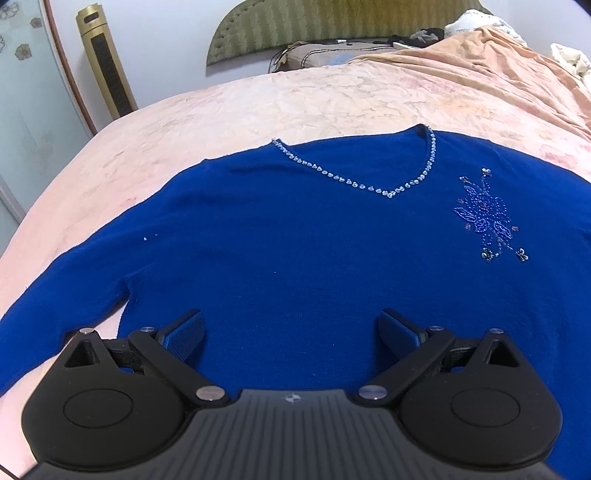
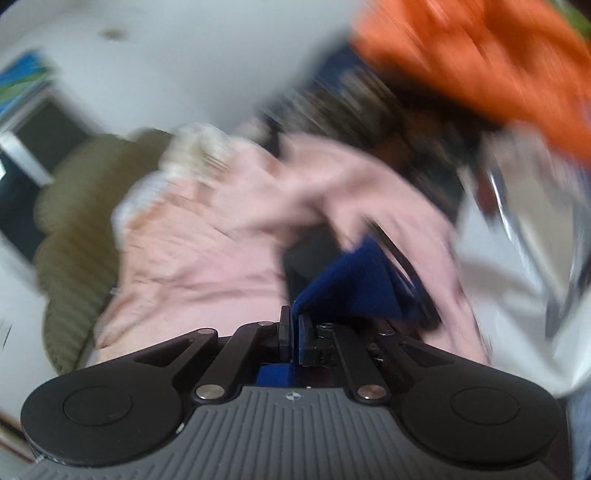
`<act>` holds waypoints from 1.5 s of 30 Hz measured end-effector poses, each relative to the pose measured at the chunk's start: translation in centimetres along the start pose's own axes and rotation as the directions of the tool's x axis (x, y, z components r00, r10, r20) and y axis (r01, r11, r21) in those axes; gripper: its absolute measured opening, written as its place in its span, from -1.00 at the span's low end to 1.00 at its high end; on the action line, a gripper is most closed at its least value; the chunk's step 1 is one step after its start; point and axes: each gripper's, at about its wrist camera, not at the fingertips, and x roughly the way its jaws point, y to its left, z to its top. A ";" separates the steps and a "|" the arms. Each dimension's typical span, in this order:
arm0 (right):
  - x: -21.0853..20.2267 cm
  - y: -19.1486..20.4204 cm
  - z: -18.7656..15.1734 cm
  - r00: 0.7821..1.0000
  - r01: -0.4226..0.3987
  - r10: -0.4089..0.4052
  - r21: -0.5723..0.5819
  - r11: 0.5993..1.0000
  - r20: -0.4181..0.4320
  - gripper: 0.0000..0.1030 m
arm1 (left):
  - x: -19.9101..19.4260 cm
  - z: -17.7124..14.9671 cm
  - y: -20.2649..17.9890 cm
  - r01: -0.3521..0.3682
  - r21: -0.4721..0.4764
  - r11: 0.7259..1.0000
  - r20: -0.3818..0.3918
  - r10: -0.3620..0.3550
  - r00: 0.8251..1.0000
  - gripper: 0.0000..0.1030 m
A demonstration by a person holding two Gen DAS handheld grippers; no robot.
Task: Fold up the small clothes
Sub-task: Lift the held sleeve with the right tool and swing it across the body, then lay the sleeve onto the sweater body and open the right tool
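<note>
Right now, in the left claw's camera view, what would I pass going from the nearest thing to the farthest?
Left claw, open over the cloth → blue sweater spread flat → its beaded V-neckline → pink bedspread → brownish pillow → green striped headboard.

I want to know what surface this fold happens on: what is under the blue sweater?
The blue sweater lies spread on a pale pink bedspread, which shows around its shoulders and sleeve. Whatever lies directly beneath the sweater's body is covered.
</note>
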 end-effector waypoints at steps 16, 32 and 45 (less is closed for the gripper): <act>1.5 -6.4 -1.8 0.995 0.032 0.006 0.362 0.931 -0.103 -0.22 | -0.2 -0.1 0.5 0.022 -0.007 1.000 0.004 -0.022 1.000 0.97; 1.8 21.3 -3.9 0.957 0.090 0.088 -0.571 0.816 0.275 -0.82 | 0.0 -0.8 5.3 -0.022 -0.078 0.997 0.016 0.023 1.000 0.97; 6.4 40.2 -30.7 0.896 -0.421 0.299 -0.839 0.344 -0.327 -0.84 | 0.6 -2.7 11.8 -0.085 -0.186 0.979 -0.021 0.083 0.996 0.97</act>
